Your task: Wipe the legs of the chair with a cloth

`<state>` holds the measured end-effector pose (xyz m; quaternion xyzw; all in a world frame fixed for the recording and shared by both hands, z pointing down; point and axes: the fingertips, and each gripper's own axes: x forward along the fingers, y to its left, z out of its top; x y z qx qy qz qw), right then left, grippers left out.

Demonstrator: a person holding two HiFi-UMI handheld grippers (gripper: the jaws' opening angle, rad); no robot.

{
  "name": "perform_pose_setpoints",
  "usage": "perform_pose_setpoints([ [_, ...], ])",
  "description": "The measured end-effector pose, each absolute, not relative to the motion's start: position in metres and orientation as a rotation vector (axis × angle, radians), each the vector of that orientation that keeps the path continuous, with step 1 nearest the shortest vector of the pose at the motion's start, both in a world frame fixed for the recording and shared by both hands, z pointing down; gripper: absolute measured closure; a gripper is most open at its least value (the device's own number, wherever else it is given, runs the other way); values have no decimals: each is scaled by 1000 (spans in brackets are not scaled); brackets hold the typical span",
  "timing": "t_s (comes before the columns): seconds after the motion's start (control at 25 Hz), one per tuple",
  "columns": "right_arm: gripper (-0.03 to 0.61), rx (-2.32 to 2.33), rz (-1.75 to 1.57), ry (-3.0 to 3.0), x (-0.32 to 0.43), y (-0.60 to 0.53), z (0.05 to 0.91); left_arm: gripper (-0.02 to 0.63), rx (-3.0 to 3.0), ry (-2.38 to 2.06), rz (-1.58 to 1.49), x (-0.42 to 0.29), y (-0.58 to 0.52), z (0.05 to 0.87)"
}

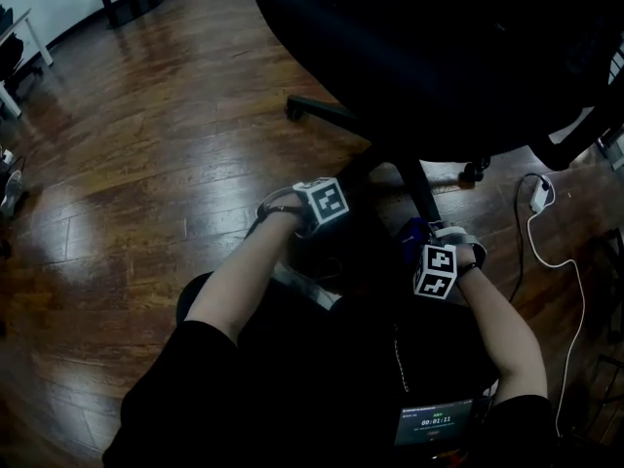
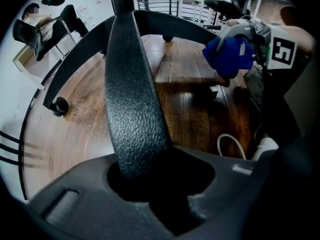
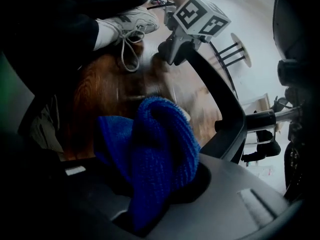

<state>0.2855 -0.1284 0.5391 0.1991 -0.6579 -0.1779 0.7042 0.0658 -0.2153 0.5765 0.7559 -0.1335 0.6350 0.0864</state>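
Left gripper view: left tongs [image 2: 150, 184] grip leg [image 2: 132, 94], right tongs [image 2: 239, 48] cloth [image 2: 224, 59].

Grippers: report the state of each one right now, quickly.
Left gripper: closed on the chair leg.
Right gripper: closed on the blue cloth.

Office chair [image 1: 439, 47]: one
Chair legs: three, near leg [image 2: 132, 84], left leg [image 2: 75, 64], far leg [image 2: 175, 26]
Blue cloth [image 3: 155, 149]: one
Grippers: two, left gripper [image 1: 325, 201], right gripper [image 1: 436, 261]
White charger [image 1: 539, 195]: one
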Motion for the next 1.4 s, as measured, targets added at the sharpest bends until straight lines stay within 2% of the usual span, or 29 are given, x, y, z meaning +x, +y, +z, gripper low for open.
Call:
perform_pose_setpoints([
  [0.48, 474, 533, -442, -1391, 280, -156, 537, 500, 2273, -347, 1893, 72, -215, 581],
  [1.0, 469, 639, -561, -1328, 238, -299, 498, 499, 2312, -289, 1891, 82, -218, 581],
  [1.4, 463, 455, -566, -1349, 261, -210, 522, 499, 2311, -319, 1878, 77, -217, 580],
])
